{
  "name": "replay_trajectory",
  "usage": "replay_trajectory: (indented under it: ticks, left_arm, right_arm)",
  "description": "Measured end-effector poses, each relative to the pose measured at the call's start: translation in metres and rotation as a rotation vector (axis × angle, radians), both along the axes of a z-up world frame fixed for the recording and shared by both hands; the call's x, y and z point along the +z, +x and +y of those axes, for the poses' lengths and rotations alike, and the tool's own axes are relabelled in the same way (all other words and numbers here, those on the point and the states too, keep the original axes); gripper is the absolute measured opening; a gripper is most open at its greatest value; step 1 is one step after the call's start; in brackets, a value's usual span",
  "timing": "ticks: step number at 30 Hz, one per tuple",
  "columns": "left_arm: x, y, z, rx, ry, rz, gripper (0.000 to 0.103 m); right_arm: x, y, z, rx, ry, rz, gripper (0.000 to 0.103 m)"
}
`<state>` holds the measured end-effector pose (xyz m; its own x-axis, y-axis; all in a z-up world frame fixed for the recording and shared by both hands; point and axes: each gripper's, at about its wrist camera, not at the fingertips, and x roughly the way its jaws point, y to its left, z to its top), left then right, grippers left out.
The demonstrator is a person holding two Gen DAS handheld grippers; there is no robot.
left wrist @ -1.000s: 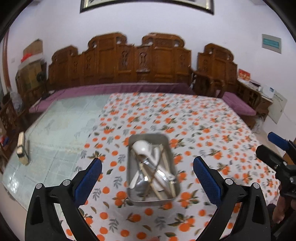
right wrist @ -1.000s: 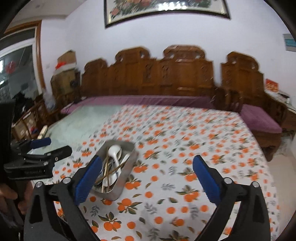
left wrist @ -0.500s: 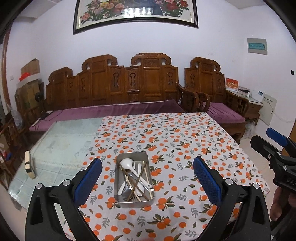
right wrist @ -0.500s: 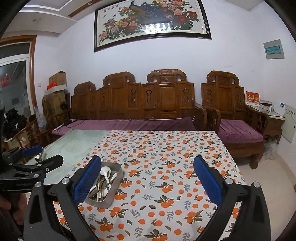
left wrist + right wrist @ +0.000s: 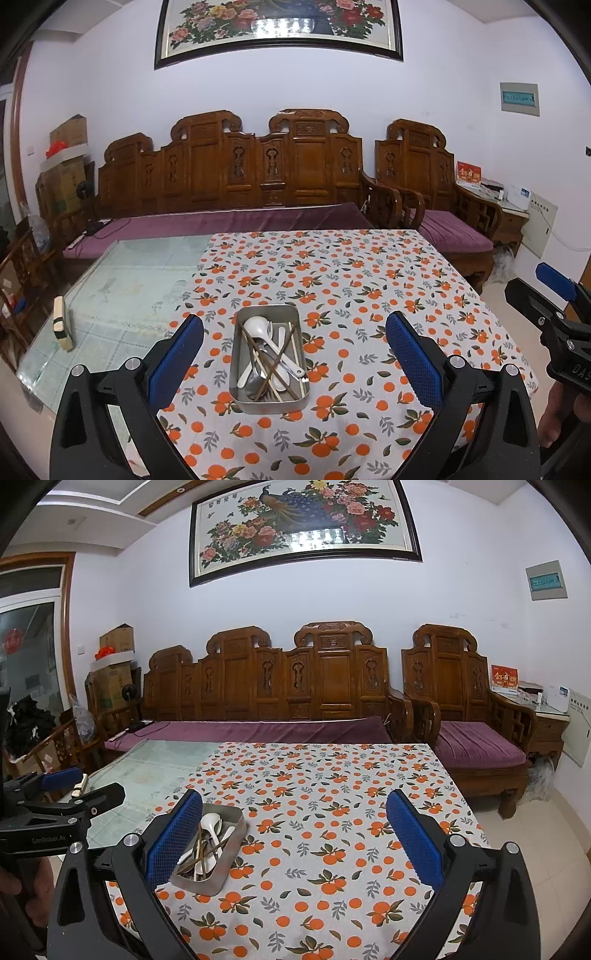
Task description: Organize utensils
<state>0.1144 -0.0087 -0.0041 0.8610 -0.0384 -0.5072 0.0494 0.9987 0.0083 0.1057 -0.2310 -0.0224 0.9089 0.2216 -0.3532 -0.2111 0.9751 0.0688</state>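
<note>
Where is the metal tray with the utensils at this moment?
In the left wrist view the metal tray sits on the orange-print tablecloth, near its front-left edge, centred between the open left hand-held gripper fingers.

In the right wrist view, the right gripper's left finger (image 5: 173, 842) hides the near-left corner of the metal tray (image 5: 225, 867); its tangled utensils (image 5: 269, 360) overlap, count unclear.

Both your grippers are spread wide and empty.
Your left gripper (image 5: 294, 354) has your right gripper (image 5: 554, 306) at its 3 o'clock; a hand (image 5: 14, 882) shows at the right view's 8 o'clock.
</note>
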Motion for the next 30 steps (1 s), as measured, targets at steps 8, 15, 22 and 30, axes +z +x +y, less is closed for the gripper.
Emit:
replay_trajectory:
  ticks: [8, 15, 22, 30]
  left_arm:
    - [0.004, -0.003, -0.001, -0.005, -0.006, -0.010, 0.095]
    - [0.011, -0.010, -0.003, -0.007, -0.007, -0.033, 0.095]
    - [0.014, -0.016, -0.004, -0.011, -0.008, -0.047, 0.095]
    - [0.015, -0.017, -0.004, -0.012, -0.012, -0.048, 0.095]
  right_arm:
    - [0.003, -0.001, 0.000, 0.001, 0.003, -0.004, 0.100]
    - [0.004, 0.000, 0.001, 0.001, 0.005, -0.002, 0.100]
    - [0.003, 0.000, 0.000, 0.002, 0.006, -0.003, 0.100]
    - [0.003, 0.000, 0.001, 0.000, 0.006, -0.004, 0.100]
